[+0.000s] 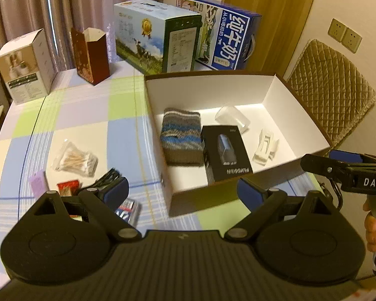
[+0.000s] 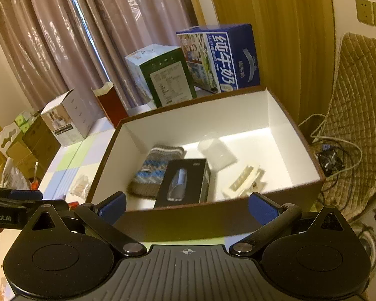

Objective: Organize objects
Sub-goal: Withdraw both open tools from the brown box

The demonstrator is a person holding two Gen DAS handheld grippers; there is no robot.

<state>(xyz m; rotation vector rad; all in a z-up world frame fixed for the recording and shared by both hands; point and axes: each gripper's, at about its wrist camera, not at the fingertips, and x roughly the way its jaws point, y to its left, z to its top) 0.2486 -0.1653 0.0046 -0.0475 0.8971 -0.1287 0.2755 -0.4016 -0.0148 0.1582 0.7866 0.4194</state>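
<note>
The big open box [image 1: 275, 87] sits toward the right edge of the surface [image 1: 87, 130], and it is already part filled. A striped knitted sock [image 1: 181, 138] lies by its left wall, a black product box [image 1: 225, 151] touches the sock's right side, a clear plastic piece [image 1: 231, 116] lies behind that, and a white clip [image 1: 264, 145] rests further right. So a fair share of the sorting looks done.

What is left lies loose on the surface to the left of the box: a bag of cotton swabs [image 1: 75, 160], a small lilac packet [image 1: 38, 183], a red packet [image 1: 67, 186], something dark and stringy I cannot make out, and a blue-and-white pack [image 1: 129, 208] partly hidden under the near finger.

The left gripper [image 1: 183, 190] hovers over the near left corner of the box with its jaws wide apart and nothing between them. The right gripper [image 2: 186, 207] faces the box's near wall, jaws likewise spread wide and empty.

The right half of the box floor is bare, so there is plenty of room for more. The box's walls stand tall, so anything carried in has to clear the rim. Cartons crowd the far edge of the surface, but the stretch between the loose things and the box lies open. A padded chair [image 1: 333, 85] stands just beside the box's right side.
</note>
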